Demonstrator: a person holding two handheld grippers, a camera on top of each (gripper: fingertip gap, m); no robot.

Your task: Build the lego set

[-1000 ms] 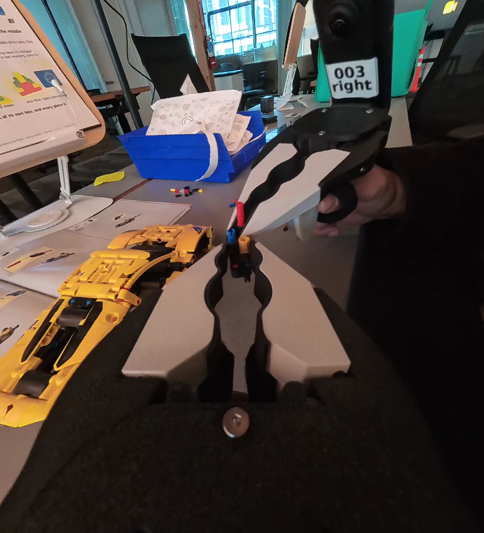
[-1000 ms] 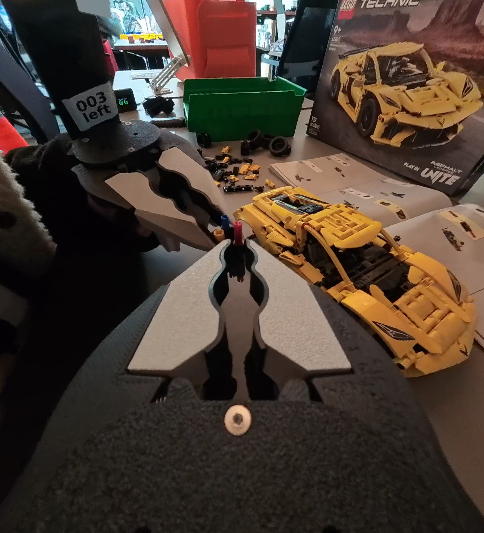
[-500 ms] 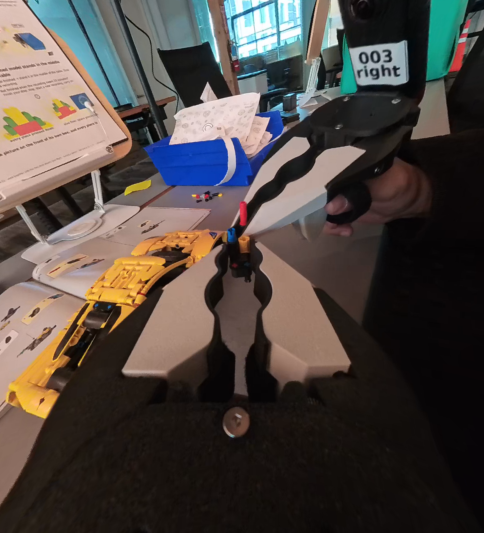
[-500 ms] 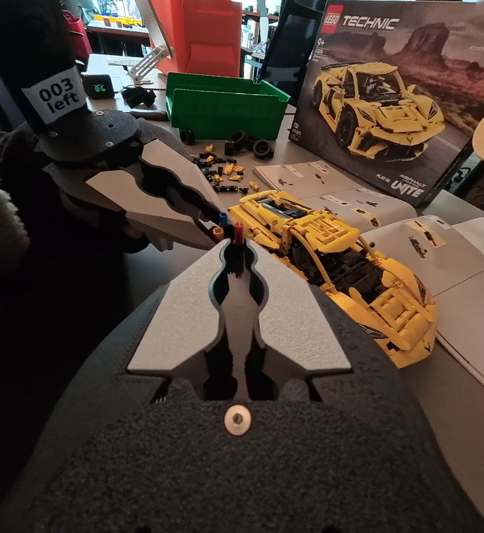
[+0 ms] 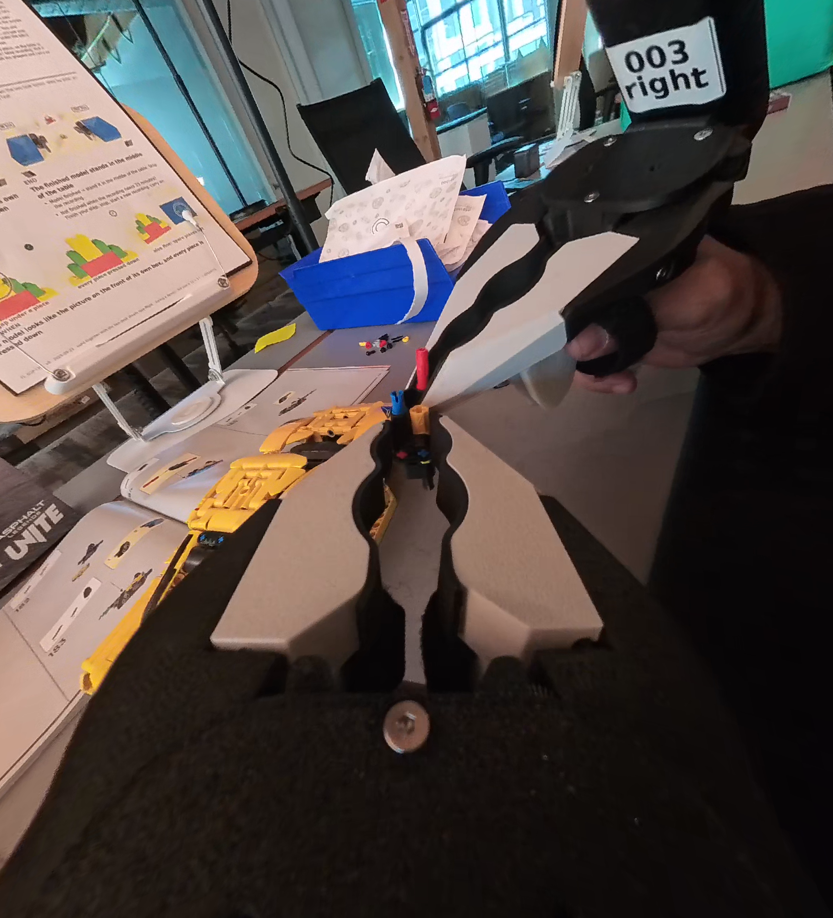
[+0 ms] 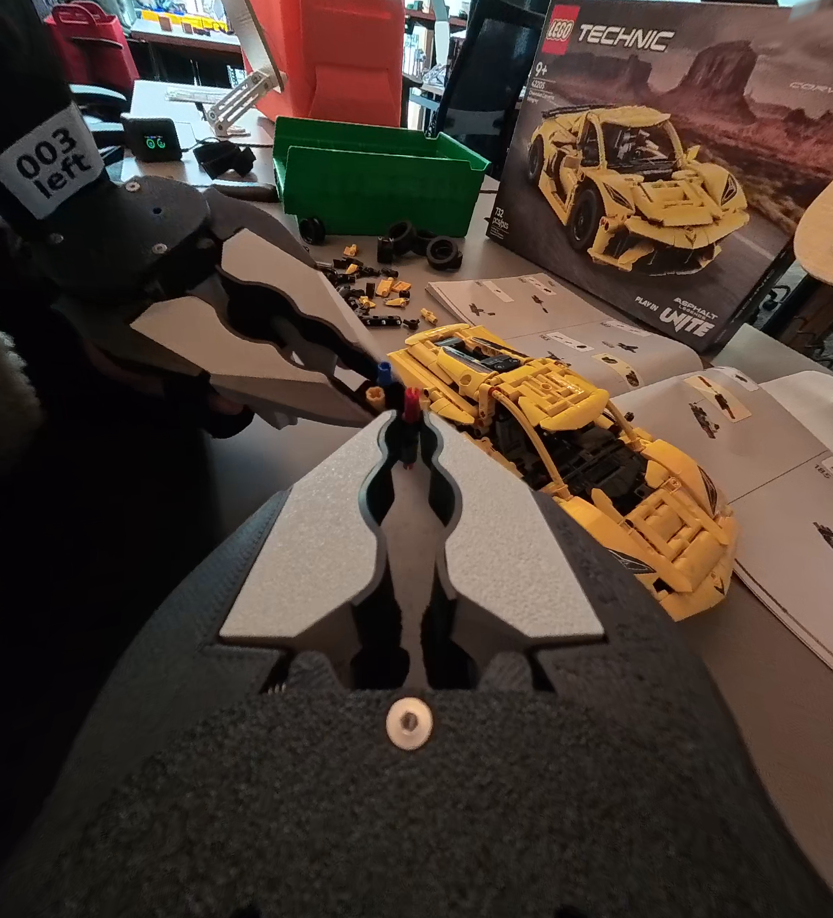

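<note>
Mating a red pin to a small sub-assembly above the table

Beside the yellow brick-built car (image 6: 578,447), our left gripper (image 5: 412,437) clamps a small black-and-yellow plastic cluster (image 5: 414,447); our right gripper (image 6: 408,427) pinches a slim red plastic pin (image 6: 410,400). Misalignment could make the pin slip or twist free.

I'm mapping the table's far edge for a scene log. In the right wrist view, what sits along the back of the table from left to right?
Small black device with green lights → green bin → black tyres just in front of the green bin → set box with the yellow car picture.
</note>
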